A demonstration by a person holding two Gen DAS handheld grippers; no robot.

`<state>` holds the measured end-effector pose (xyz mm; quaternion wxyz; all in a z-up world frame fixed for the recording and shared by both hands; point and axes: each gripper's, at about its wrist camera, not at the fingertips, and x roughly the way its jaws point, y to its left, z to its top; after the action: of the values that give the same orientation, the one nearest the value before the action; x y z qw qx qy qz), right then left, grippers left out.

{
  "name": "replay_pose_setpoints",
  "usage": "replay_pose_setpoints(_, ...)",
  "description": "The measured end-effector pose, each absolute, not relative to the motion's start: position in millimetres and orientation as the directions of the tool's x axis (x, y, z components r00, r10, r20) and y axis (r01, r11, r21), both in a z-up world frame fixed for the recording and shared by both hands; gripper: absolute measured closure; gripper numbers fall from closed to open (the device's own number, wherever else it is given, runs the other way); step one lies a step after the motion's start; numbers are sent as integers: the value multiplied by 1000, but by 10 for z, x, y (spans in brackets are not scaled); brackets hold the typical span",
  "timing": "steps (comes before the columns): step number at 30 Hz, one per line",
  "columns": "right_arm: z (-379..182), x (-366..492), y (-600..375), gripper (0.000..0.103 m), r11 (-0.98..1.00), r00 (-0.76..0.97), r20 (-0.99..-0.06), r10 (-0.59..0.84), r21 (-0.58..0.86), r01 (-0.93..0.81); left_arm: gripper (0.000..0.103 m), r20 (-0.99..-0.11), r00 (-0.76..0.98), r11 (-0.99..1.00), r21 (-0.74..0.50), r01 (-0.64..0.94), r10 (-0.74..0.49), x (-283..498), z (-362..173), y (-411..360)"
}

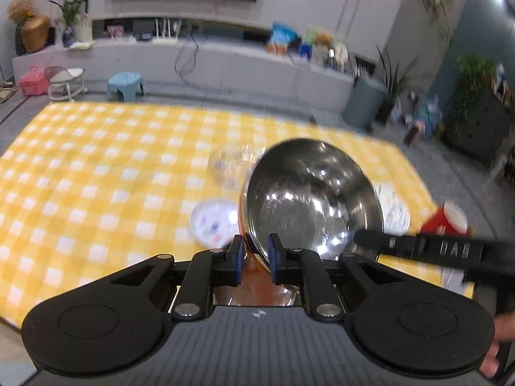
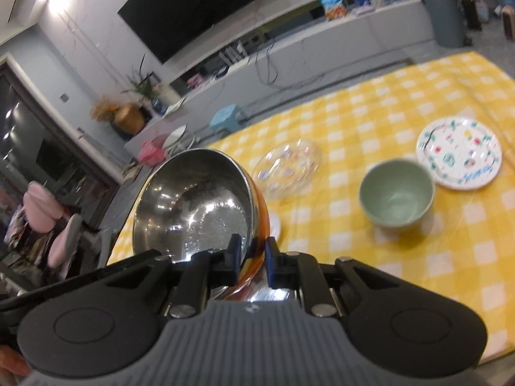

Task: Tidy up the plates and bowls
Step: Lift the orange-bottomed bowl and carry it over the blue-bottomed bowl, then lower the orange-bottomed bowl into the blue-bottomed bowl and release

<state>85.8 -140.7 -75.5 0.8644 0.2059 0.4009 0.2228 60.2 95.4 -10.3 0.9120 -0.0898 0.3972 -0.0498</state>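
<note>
Left wrist view: left tongs [image 1: 255, 259] nearly closed on the near rim of the steel bowl [image 1: 309, 199], tilted above the desk [image 1: 96, 160]; glass bowl [image 1: 230, 164] just beyond.
Right wrist view: right tongs [image 2: 252, 262] clamp the same bowl's rim; green bowl [image 2: 396, 200] to the right, nearer this hand.

Black tool [image 1: 255, 259], blue pads [image 1: 272, 251], ribbed grey body, silver screws
</note>
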Motion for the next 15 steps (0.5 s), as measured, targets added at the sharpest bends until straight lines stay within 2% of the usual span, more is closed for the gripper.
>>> replay_pose_setpoints(7,-1040,913,-1244,90,842,484,-694,533,489,-228,84,-794,582,979,-205,18,-177,683,-450,1018)
replay_pose_setpoints(15,-1147,990,-1229,86,844,438,-723,535,487,-227,81,-828,528,975,-224,-2,-189,703,-601,1100)
